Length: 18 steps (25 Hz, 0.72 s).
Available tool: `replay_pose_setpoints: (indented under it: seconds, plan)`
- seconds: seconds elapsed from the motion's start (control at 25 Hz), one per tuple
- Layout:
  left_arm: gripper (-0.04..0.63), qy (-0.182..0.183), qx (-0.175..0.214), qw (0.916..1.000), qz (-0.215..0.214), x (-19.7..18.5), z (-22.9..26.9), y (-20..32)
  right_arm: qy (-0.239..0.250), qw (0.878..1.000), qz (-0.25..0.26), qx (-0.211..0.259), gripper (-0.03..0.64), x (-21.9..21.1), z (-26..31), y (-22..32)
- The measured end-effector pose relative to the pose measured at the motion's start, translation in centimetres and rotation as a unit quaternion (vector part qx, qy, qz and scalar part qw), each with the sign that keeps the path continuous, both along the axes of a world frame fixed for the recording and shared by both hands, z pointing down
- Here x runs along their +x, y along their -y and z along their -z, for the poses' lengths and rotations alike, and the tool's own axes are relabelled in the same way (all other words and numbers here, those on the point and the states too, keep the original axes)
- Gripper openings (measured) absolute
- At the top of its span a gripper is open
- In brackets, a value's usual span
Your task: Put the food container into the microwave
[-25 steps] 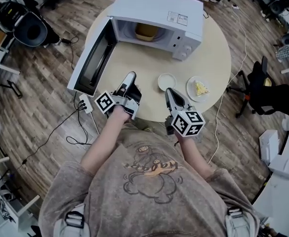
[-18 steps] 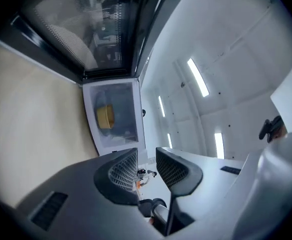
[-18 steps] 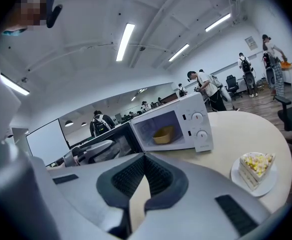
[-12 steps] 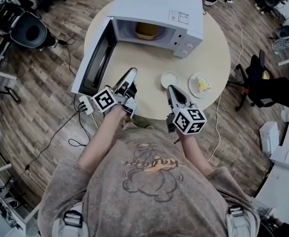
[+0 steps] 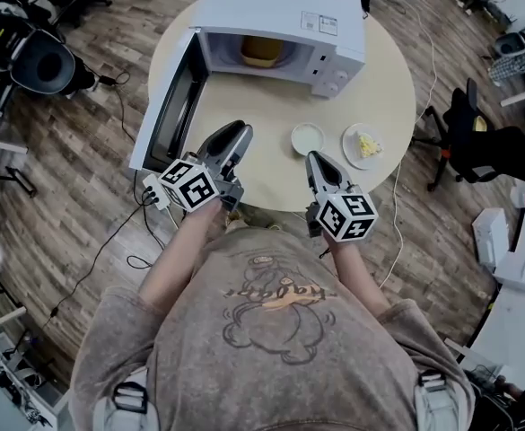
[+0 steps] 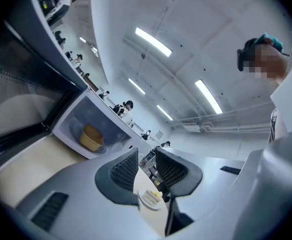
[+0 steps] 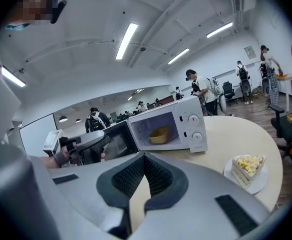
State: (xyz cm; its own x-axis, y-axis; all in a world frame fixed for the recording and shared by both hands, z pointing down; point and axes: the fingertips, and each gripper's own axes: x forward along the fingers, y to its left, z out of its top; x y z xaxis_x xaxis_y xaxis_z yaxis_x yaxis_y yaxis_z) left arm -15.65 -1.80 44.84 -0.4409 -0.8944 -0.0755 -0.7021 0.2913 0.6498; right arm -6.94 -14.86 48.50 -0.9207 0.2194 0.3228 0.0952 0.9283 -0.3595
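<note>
The yellow food container (image 5: 264, 50) sits inside the white microwave (image 5: 284, 9), whose door (image 5: 174, 106) hangs open to the left. The left gripper view shows the container (image 6: 91, 137) in the cavity; the right gripper view shows the container (image 7: 159, 134) too. My left gripper (image 5: 235, 135) hovers over the table's near edge in front of the door, rolled on its side. Its jaws (image 6: 146, 168) stand slightly apart, with nothing between them. My right gripper (image 5: 318, 161) is beside it, pointing at the microwave (image 7: 168, 126), jaws (image 7: 145, 159) together and empty.
On the round beige table (image 5: 271, 119), a small white dish (image 5: 308, 138) and a plate with a cake slice (image 5: 365, 144) lie right of the grippers. Office chairs, cables and a power strip (image 5: 154, 189) surround the table. People stand in the background.
My left gripper has rolled about its own axis and lifted a little, so its marker cube shows a different face. The right gripper has stayed where it was.
</note>
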Motion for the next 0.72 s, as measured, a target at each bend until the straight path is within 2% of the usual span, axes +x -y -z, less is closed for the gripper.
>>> replay_pose_setpoints:
  seconds: [0.12,0.28,0.52,0.72]
  plan:
    - [0.118,0.045,-0.044,0.998,-0.003,0.6,0.1,0.0,0.0,1.0,-0.001,0.008,-0.005,0.2,0.1,-0.1]
    - [0.118,0.081,-0.077,0.9937,0.009,0.9,0.3,-0.5,-0.001,1.0,-0.002,0.019,-0.005,0.4,0.1,-0.1]
    - [0.123,0.112,-0.127,0.9856,0.003,1.5,-0.7,-1.2,0.005,0.998,0.006,0.068,-0.005,0.5,0.2,-0.5]
    - [0.127,0.131,-0.164,0.9777,-0.003,2.0,-1.5,-1.6,0.007,0.996,0.002,0.089,-0.005,0.5,0.3,-0.2]
